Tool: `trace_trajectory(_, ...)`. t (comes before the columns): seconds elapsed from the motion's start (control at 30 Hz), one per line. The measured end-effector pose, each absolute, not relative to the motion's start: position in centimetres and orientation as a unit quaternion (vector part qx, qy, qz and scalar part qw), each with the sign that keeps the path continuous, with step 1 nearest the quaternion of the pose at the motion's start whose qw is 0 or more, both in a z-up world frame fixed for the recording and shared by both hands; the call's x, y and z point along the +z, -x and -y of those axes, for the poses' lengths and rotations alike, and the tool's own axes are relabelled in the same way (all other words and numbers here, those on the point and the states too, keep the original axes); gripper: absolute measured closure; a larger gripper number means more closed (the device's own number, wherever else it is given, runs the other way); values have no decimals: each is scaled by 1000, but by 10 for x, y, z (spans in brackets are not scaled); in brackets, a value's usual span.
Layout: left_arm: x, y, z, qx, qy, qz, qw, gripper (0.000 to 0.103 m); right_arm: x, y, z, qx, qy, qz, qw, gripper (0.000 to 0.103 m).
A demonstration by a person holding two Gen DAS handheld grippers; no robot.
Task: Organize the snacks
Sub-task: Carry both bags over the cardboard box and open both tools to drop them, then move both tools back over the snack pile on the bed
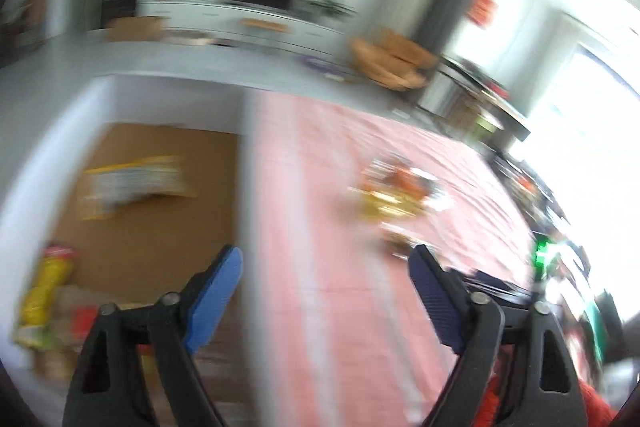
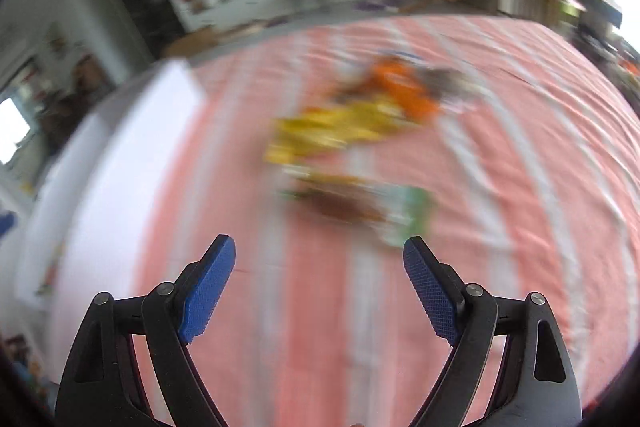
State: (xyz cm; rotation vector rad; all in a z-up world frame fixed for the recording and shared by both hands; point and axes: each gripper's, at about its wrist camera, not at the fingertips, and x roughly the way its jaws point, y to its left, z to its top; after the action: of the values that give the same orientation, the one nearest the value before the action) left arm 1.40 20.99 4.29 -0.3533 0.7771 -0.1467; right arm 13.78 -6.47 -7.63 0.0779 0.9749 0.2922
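Both views are smeared with blur, so I read only the coarse layout. My left hand-held gripper (image 1: 324, 259) has its jaws wide apart with nothing between the blue pads (image 1: 214, 301); it hangs over the white wall of the box (image 1: 249, 187), which stands on the pink striped cloth (image 1: 320, 187). I take the box as my landmark. Inside it, on the brown cardboard floor, a yellow-and-white packet (image 1: 132, 187) lies toward the far side, and a yellow tube-like pack (image 1: 46, 291) lies at the near left corner with other wrappers that I cannot make out. To the right of the box, well apart from it on the cloth, sits the loose pile of snacks (image 1: 394, 193), yellow and orange; I cannot separate single items there. My right hand-held gripper (image 2: 320, 255) is also spread wide and empty, above bare cloth (image 2: 520, 187). In that view the box (image 2: 132, 147) shows as a white wall at left, and the snack pile (image 2: 360, 123) lies to its right: a yellow bag, an orange bag (image 2: 400, 91) beyond it, and a brown-and-green pack (image 2: 360, 207) nearest the pads (image 2: 208, 291), not touching them. Neither gripper touches any snack.
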Motion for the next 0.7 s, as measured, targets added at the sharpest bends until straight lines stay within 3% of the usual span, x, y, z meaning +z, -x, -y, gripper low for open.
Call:
trace_trajectory(0.07, 35, -28, -165, -115, 153, -391, 900, 4, -90, -142, 110, 92, -35, -471, 877, 15)
trace_trajectory(0.3, -62, -103, -68, -102, 81, -462, 877, 5, -107, -142, 185, 24, -68, -454, 888, 15)
trace_trajectory(0.5, -121, -127, -75, -47, 56, -474, 878, 5, -115, -142, 204, 11, -100, -461, 882, 15)
trace_trajectory(0.7, -121, -116, -73, -32, 18, -462, 886, 5, -116, -141, 206, 1, -100, -458, 884, 15)
